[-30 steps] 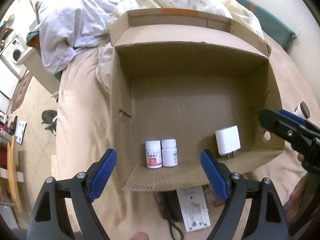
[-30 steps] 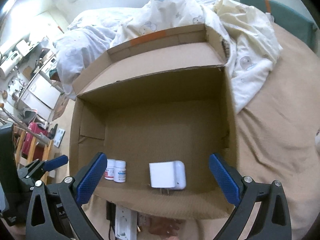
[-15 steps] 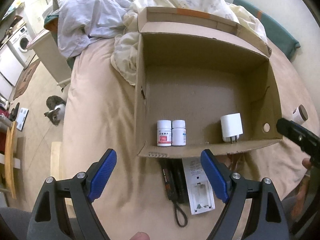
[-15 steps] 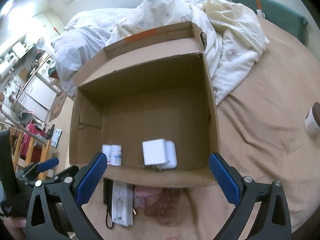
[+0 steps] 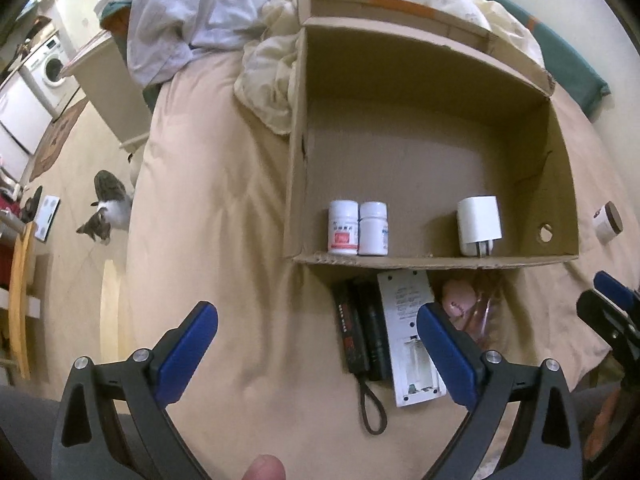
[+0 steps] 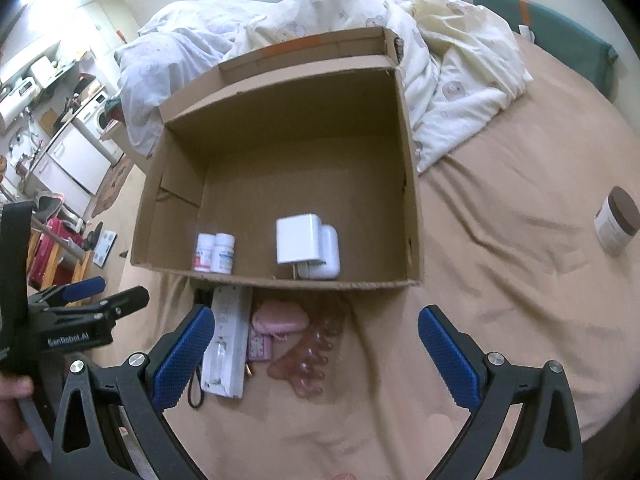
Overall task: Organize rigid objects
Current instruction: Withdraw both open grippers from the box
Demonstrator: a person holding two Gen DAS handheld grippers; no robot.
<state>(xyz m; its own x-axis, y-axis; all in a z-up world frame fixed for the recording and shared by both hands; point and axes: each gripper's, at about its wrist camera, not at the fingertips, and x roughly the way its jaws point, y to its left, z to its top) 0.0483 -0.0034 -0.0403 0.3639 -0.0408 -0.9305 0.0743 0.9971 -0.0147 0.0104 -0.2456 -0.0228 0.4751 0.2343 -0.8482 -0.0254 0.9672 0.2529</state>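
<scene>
on the tan bedsheet (image 6: 500,240) sits an open cardboard box (image 5: 560,184), and inside it, against the near wall, two small white pill bottles (image 5: 358,229) stand upright and touching each other, with a white charger (image 5: 479,226) well to their right, its prongs toward the near wall. just outside the box, in front of that near wall, lie a black device with a cord loop (image 5: 362,340), a white battery holder (image 5: 412,350) beside it, a pink case (image 6: 280,318) and a clear pinkish toe-shaped piece (image 6: 310,354), all close together. a white jar with a brown lid (image 6: 616,220) stands on the sheet well to the right of the box. the left gripper (image 5: 316,344) hangs over the sheet with its blue pads spreading wider and nothing between them. the right gripper (image 6: 316,346) is spread wide above the pink things, gripping nothing. rumpled bedding (image 6: 448,52) is heaped behind the box, and a cat (image 5: 106,210) sits on the floor to the left of the bed.
</scene>
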